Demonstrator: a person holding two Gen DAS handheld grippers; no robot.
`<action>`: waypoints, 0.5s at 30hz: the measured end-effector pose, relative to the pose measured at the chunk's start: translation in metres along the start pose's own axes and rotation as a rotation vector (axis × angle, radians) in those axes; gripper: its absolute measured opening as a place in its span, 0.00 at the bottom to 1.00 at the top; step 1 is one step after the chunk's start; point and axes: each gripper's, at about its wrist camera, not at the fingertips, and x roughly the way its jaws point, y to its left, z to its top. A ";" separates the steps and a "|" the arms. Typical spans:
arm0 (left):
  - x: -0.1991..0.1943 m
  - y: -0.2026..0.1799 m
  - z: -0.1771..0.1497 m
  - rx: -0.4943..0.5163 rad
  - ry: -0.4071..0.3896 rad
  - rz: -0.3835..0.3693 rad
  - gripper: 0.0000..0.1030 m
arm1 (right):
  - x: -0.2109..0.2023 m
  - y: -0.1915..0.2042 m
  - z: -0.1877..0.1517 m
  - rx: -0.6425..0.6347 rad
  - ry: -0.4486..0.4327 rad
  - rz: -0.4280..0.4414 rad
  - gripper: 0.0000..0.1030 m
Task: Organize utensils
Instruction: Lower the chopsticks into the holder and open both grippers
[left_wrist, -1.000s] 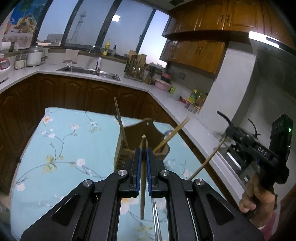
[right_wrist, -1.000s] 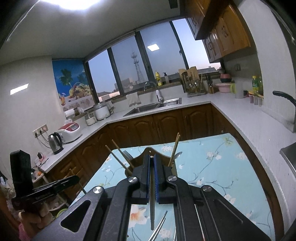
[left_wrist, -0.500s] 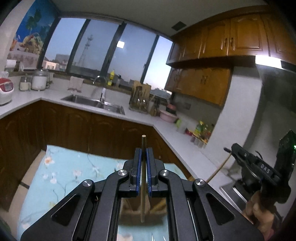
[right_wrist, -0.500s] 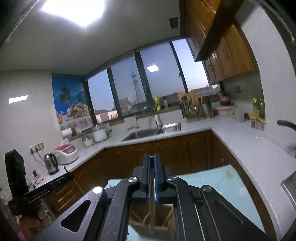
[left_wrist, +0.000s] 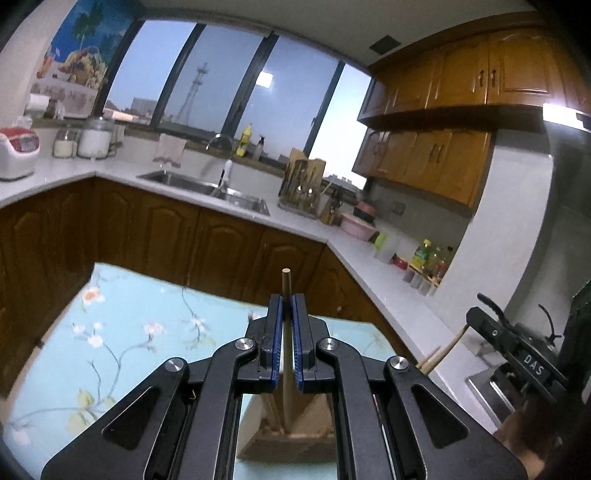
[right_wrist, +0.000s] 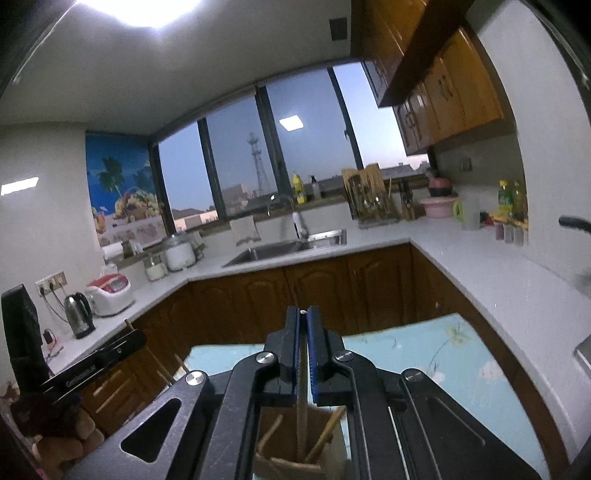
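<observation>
My left gripper (left_wrist: 287, 301) is shut on a wooden chopstick (left_wrist: 286, 332) that stands upright, its lower end inside the wooden utensil holder (left_wrist: 291, 439) below the jaws. My right gripper (right_wrist: 303, 314) is shut on a pale chopstick (right_wrist: 301, 413) whose lower end reaches into the same holder (right_wrist: 295, 461), among several wooden sticks. The right gripper also shows at the right edge of the left wrist view (left_wrist: 517, 350), and the left gripper at the left edge of the right wrist view (right_wrist: 88, 365).
The holder stands on a table with a light blue floral cloth (left_wrist: 129, 332), also seen in the right wrist view (right_wrist: 443, 354). Behind it run dark wood cabinets (left_wrist: 184, 236), a white counter with a sink (left_wrist: 210, 186), a knife block and jars.
Both grippers first tilted up over the holder, then lowered a little. Both chopsticks now point down into the holder, which shows below the jaws.
</observation>
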 end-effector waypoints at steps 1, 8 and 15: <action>0.002 0.001 -0.005 0.002 0.009 0.004 0.04 | 0.002 -0.002 -0.005 0.006 0.007 0.000 0.04; 0.012 0.005 -0.026 0.010 0.061 -0.003 0.05 | 0.013 -0.021 -0.026 0.064 0.072 -0.025 0.04; 0.019 0.003 -0.031 0.016 0.103 -0.013 0.05 | 0.018 -0.031 -0.040 0.092 0.119 -0.039 0.04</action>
